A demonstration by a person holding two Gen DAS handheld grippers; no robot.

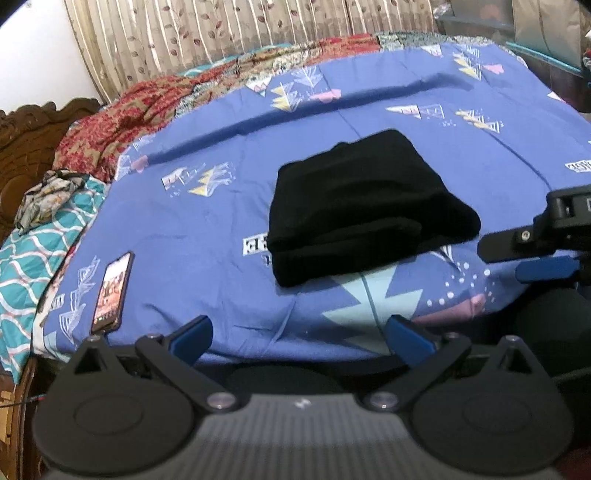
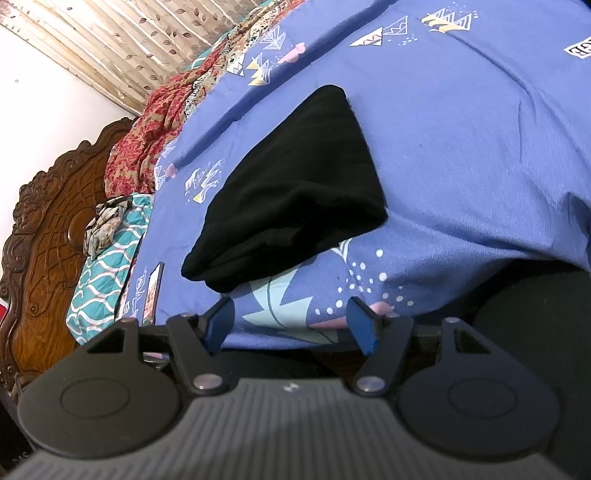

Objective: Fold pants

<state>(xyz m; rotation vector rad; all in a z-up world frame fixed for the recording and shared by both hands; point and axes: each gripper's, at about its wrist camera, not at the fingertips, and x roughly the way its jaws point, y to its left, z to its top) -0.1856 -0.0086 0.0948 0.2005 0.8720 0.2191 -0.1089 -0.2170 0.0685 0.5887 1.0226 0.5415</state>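
1. The black pants (image 1: 365, 210) lie folded into a compact bundle on the blue bedsheet (image 1: 207, 229) of the bed, near its front edge.
2. The left hand-held gripper (image 1: 299, 332) is at the front edge of the bed with its blue fingers (image 1: 192, 338) spread wide, holding nothing and well apart from the pants.
3. The right hand-held gripper (image 2: 291, 321) also has its fingers (image 2: 360, 325) spread and holds nothing; the pants (image 2: 291, 188) are just beyond it, not touching.
4. Only the left wrist view shows the other tool: the right hand-held gripper (image 1: 535, 247) enters from the right border, just beside the right end of the pants.
5. In the left view a smartphone (image 1: 112, 291) with a lit screen lies flat on the sheet, left of the pants. The right view shows it (image 2: 153, 291) only as a thin strip.
6. The carved wooden headboard (image 2: 44, 236) is seen much better in the right view; the left view shows only a part (image 1: 22, 147).
7. Both views show the red patterned cloth (image 1: 122, 122) and the teal wavy pillow (image 1: 33, 254) at the left side, under the leaf-print curtain (image 1: 221, 29).
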